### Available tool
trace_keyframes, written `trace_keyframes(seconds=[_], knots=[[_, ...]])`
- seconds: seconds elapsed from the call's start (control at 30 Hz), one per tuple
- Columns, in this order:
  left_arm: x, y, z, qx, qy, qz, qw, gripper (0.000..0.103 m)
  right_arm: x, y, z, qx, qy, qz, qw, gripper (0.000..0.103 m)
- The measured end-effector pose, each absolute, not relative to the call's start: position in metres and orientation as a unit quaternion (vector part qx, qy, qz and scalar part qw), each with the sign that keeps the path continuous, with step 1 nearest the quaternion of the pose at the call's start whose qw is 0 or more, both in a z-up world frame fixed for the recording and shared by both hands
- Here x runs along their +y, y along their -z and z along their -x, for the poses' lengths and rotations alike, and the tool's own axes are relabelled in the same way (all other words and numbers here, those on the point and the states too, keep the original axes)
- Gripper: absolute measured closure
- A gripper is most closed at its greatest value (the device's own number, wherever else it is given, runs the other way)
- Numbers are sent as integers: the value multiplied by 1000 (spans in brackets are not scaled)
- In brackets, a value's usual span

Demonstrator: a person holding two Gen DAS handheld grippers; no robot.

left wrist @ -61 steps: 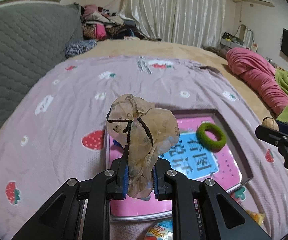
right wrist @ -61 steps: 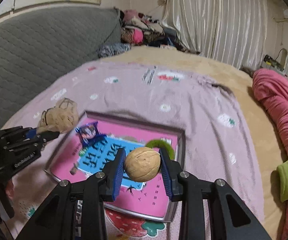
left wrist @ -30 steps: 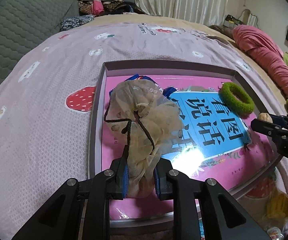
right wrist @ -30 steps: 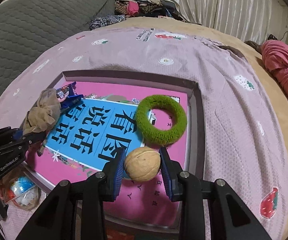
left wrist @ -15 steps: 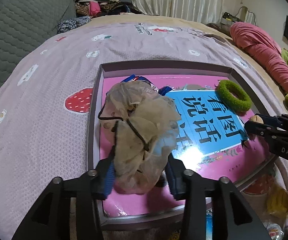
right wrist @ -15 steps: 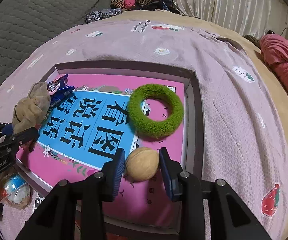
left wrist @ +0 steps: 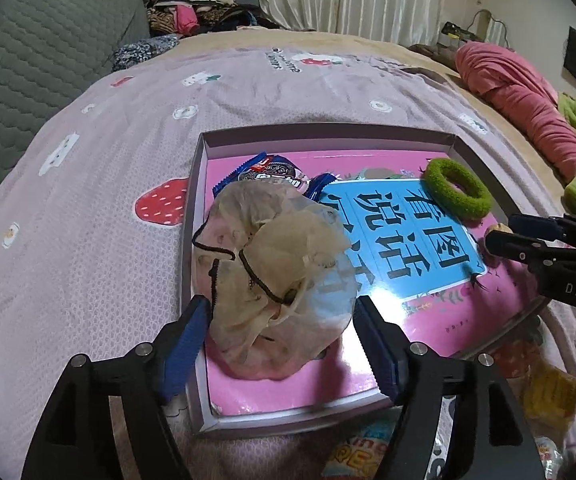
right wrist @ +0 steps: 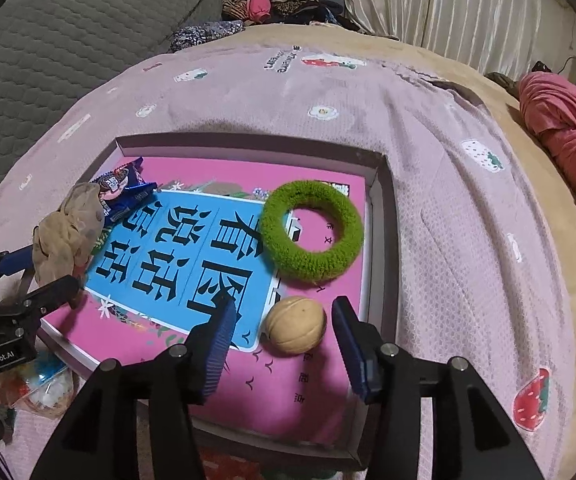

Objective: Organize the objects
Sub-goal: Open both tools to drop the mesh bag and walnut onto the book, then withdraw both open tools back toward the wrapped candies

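- Left wrist view: your left gripper (left wrist: pixel 279 336) has its jaws opening around the sheer beige pouch (left wrist: pixel 271 280). The pouch lies between the blue pads, which no longer press on it, and rests on the pink board at the 7 o'clock corner of the shallow box (left wrist: pixel 195 208).
- Right wrist view: your right gripper (right wrist: pixel 281 340) is also opening. The walnut (right wrist: pixel 296 330) sits between its pads with a gap on both sides, resting on the pink board near the 5 o'clock corner of the box.
- Just beyond the walnut, at 12 o'clock from it, the green hair ring (right wrist: pixel 312 236) lies flat, partly over the blue title panel (right wrist: pixel 175 256).
- At 10 o'clock in the box, a blue snack wrapper (left wrist: pixel 271 172) lies just behind the pouch, touching it.
- Around the box you have the pink strawberry-print blanket (left wrist: pixel 99 216) spread on the bed.
- At 7 o'clock in the right wrist view, a clear bag of small colourful things (right wrist: pixel 35 384) lies on the blanket outside the box, under your left gripper.
- A rolled pink cover (left wrist: pixel 528 96) lies well apart at 2 o'clock in the left wrist view.
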State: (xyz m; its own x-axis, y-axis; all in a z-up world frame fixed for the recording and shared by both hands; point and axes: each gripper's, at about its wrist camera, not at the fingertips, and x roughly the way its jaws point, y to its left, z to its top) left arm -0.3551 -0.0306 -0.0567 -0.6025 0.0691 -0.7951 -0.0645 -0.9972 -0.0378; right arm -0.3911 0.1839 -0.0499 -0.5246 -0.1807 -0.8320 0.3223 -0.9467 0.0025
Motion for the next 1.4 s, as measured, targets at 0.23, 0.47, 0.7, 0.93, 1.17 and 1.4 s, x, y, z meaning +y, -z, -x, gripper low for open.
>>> trace_keyframes(seconds=[0.23,0.47,0.7,0.93,1.17,1.4], knots=[[-34,47,343,-9,-895,443,39,22,181,33,379,82,873,-459,146,42],[-37,25,327,-5,-900,434,33,16,178,11,363,84,877,-449,148,32],[-39,-1,307,-3,-908,419,33,1,174,-11,343,86,882,-438,151,31],[-39,-32,292,-6,-914,404,32,1,170,-51,323,102,895,-409,150,26],[-38,-61,277,-5,-921,387,28,1,171,-86,306,101,906,-381,153,25],[-35,-90,259,-2,-929,370,24,1,170,-110,287,101,913,-362,158,19]])
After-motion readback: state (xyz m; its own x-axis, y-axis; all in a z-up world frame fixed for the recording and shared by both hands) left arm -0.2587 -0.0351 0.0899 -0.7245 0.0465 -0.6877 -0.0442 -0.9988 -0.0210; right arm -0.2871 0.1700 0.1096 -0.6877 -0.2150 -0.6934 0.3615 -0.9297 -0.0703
